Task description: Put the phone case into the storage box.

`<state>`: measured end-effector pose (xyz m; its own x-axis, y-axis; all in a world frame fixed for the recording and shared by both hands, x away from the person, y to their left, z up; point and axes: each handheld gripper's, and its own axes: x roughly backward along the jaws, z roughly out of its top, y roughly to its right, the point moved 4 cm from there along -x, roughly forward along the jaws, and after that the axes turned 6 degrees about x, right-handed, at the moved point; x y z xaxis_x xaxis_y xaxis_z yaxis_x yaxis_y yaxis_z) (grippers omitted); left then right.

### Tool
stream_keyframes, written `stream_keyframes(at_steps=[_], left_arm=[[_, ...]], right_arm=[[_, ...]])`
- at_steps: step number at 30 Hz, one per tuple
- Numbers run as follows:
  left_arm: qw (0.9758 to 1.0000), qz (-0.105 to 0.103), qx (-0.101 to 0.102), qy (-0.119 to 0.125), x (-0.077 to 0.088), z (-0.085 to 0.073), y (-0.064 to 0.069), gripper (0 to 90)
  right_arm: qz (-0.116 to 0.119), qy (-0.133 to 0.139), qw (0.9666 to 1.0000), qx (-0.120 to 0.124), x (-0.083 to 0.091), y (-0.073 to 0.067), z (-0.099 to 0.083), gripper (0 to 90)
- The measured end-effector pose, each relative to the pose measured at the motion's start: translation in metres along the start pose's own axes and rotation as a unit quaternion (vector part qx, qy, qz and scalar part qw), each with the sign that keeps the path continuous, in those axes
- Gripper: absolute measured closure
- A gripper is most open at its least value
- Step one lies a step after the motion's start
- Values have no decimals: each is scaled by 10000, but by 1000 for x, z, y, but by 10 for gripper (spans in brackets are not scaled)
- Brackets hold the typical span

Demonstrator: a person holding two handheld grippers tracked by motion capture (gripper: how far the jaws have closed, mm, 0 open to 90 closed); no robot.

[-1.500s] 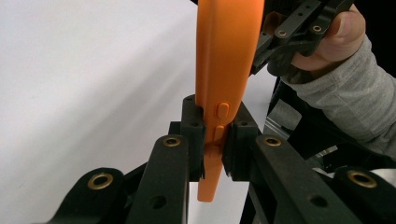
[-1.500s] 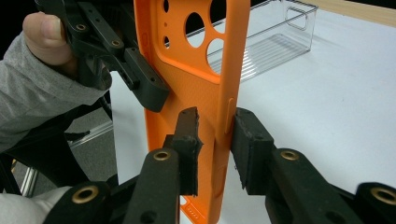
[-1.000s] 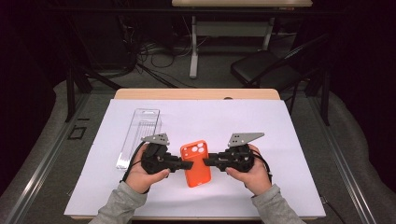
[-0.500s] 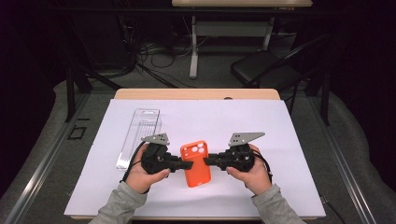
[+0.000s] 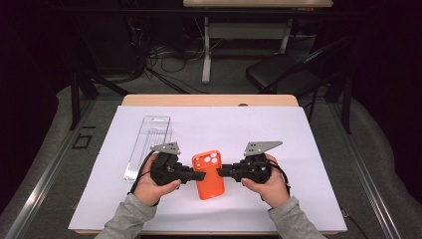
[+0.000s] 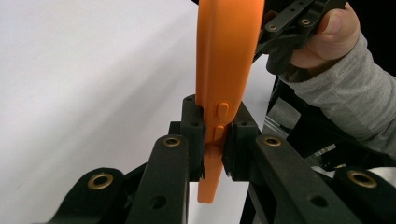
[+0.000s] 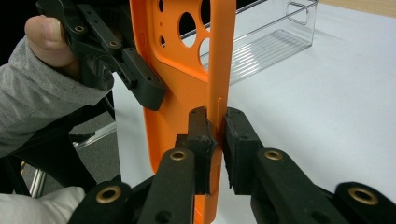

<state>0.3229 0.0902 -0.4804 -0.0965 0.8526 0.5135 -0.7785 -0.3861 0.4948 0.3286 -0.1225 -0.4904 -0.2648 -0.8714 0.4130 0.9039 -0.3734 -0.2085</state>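
Orange phone case (image 5: 209,173) sits clamped by both edges; left gripper (image 5: 198,175) unmoved since a second ago. Right gripper (image 5: 222,172) has just tightened; ready to lift, I judge.

Orange phone case (image 5: 209,173), lower centre of high view.
Soft plastic, camera cutouts at its far end, side buttons on edge; held off white sheet, pinched at both long edges.

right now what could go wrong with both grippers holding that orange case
1. The left gripper and right gripper each pinch only a thin side wall of the orange phone case; pulling apart could bend it or let it slip.
2. The left jaws sit by the side buttons, an uneven grip.
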Motion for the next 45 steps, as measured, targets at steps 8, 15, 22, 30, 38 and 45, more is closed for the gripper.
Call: stream_keyframes(at_steps=[8,15,22,30,38,45], left_arm=[[10000,23,27,11,0,0,0,807],[10000,36,46,24,0,0,-1,803],[9999,34,79,70,0,1,-2,797],[9999,77,77,117,1,1,-2,762],[9998,117,73,164,1,2,-3,719],[9992,265,90,298,2,3,-6,680]], right_arm=[[-21,20,10000,8,0,0,0,821],[-28,19,10000,-61,-1,0,-1,824],[-49,46,9999,-101,-1,1,-1,824],[-76,67,9999,-120,-1,0,-1,826],[-124,110,9998,-134,0,1,-1,827],[-246,189,9993,-215,3,5,0,827]])
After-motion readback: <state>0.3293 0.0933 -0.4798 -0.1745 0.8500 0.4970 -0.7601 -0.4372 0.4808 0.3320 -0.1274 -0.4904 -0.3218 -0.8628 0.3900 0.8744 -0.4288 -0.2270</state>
